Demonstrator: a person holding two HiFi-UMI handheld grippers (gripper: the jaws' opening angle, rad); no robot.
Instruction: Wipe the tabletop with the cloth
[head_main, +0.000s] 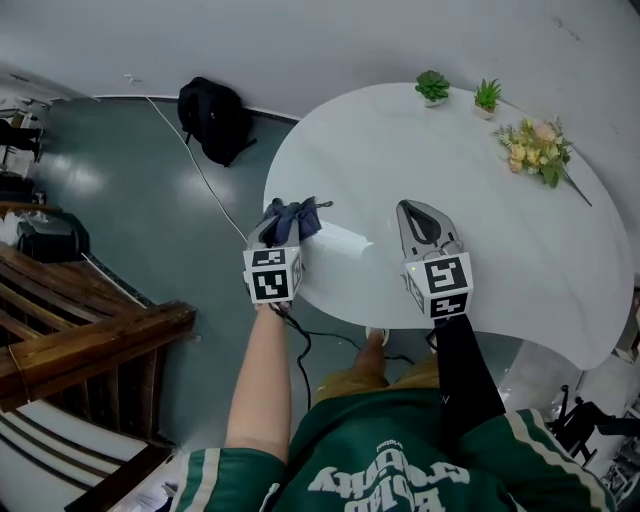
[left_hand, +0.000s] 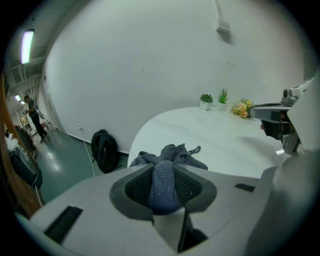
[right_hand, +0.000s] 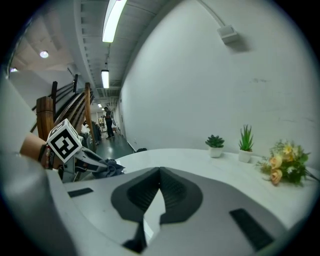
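The left gripper (head_main: 280, 228) has its fingers pinched on the bunched blue cloth (head_main: 293, 215). The cloth sticks out ahead of them over the table (head_main: 400, 140), near its left edge; whether it touches the surface is hard to say. The left hand therefore carries the wipe, with bare table opening rightward and away. The right gripper (head_main: 418, 222) hovers just beside it, fingers pressed together on nothing. Two potted plants (head_main: 433, 88) and flowers (head_main: 538, 148) stand along the far right rim.
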